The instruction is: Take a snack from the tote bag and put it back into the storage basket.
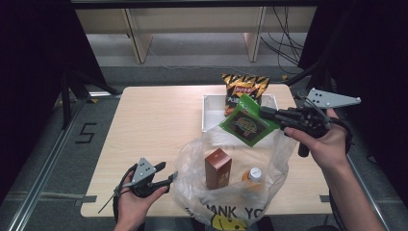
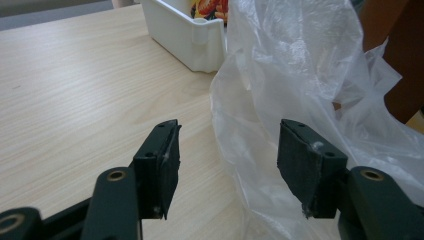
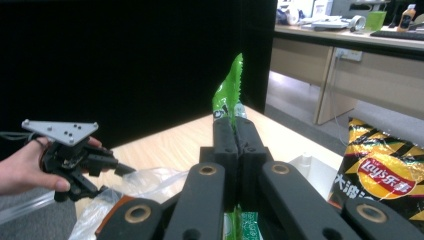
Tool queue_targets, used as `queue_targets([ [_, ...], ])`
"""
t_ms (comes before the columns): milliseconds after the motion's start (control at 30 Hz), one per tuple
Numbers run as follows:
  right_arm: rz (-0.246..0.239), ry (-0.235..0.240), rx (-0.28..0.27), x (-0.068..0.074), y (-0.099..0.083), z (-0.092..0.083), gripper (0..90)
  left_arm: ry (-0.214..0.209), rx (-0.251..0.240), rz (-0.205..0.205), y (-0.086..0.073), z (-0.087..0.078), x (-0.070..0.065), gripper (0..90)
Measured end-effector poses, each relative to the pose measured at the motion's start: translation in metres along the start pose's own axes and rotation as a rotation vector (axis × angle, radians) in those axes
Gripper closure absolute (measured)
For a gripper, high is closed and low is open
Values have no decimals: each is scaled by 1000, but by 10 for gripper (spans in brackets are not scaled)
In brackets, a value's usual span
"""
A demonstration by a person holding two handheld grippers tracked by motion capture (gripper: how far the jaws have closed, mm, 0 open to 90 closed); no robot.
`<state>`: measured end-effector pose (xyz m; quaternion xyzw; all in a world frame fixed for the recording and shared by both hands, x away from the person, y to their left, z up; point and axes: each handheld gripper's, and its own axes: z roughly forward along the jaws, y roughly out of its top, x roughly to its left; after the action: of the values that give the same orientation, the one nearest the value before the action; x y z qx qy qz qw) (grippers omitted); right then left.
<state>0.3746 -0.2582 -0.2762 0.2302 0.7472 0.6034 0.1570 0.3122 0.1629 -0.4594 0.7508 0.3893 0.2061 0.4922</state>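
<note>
Two hands raised; right tongs [image 1: 263,113] clamp green packet [image 1: 245,124] over bag [image 1: 231,192]; left tongs [image 2: 227,165] gape beside it

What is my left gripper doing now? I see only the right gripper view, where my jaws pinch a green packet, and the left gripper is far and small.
Observer: In the left gripper view, the left gripper stands open, and the edge of the clear plastic bag lies between its jaws without being pressed.
Operator: What is already inside that bag?
Observer: The high view shows a brown box standing upright in it, and beside it an orange bottle with a white cap.
Operator: Where is my green packet compared with the bag?
Observer: In the high view the green packet, held by the right gripper, hangs above the far rim of the bag, near the white bin.
</note>
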Motion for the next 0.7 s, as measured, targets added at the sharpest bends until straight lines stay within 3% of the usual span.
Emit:
queue_targets([
  [167, 9, -17, 24, -3, -6, 4, 900, -10, -64, 19, 13, -8, -7, 441],
  [267, 26, -21, 40, -4, -15, 9, 900, -46, -107, 35, 25, -13, -18, 454],
  [333, 31, -26, 50, -4, -19, 12, 900, -83, -129, 50, 34, -16, -28, 464],
  [400, 40, -25, 59, -3, -23, 15, 900, -127, -160, 37, 42, -16, -39, 472],
  [533, 30, -23, 64, -2, -28, 19, 900, -202, -171, 67, 56, -13, -61, 480],
  [667, 57, -32, 77, 1, -31, 23, 900, -282, -186, 108, 74, -10, -83, 484],
  [700, 31, -25, 72, 0, -31, 25, 900, -295, -185, 112, 78, -9, -87, 484],
])
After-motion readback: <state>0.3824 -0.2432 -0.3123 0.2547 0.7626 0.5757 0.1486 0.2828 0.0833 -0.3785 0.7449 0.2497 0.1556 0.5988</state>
